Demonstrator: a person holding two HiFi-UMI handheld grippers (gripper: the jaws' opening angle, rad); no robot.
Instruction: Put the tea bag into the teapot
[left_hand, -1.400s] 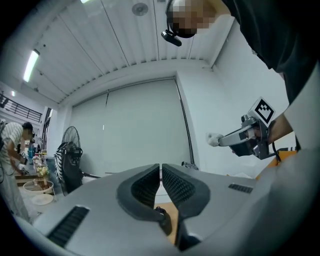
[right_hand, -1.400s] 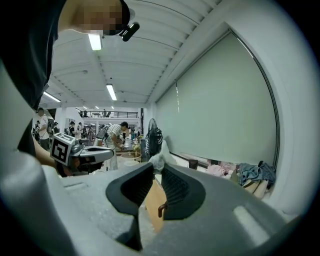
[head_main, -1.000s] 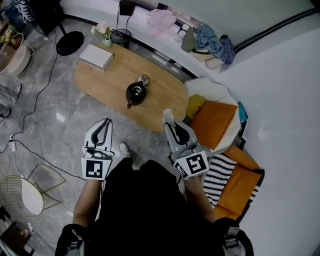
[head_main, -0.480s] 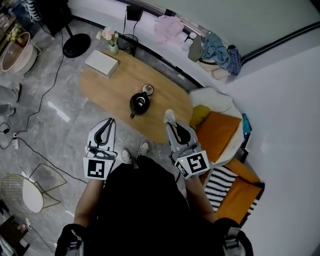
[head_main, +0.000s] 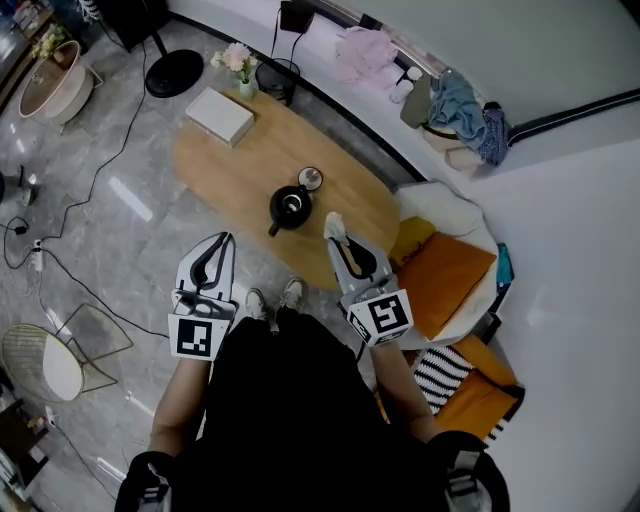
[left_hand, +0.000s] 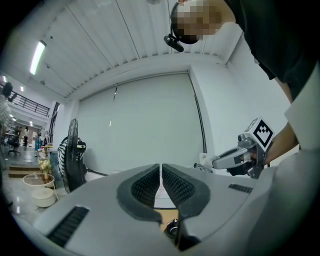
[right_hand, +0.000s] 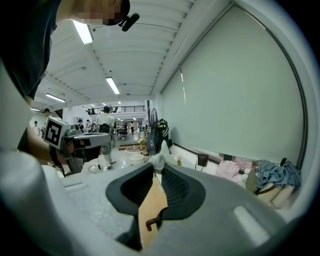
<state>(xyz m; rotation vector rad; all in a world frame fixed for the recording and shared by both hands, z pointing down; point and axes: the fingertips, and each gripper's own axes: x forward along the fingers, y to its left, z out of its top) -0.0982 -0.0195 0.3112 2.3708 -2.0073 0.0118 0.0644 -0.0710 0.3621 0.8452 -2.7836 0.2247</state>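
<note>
Your right claw is clamped on the small white paper tea bag. It pinches the bag at the tips, so the bag juts out ahead, ready to drop. The claw hangs over the near edge of the oval wooden counter, near the round black teapot. The teapot's small round lid lies beside it, leaving the mouth open. Your left claw is closed on nothing, held back over the floor and out of the way.

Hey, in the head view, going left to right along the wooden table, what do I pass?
white box → black teapot → tea bag, pinched in the right gripper. The flower vase and the lid overlap these, so they are left out.
</note>
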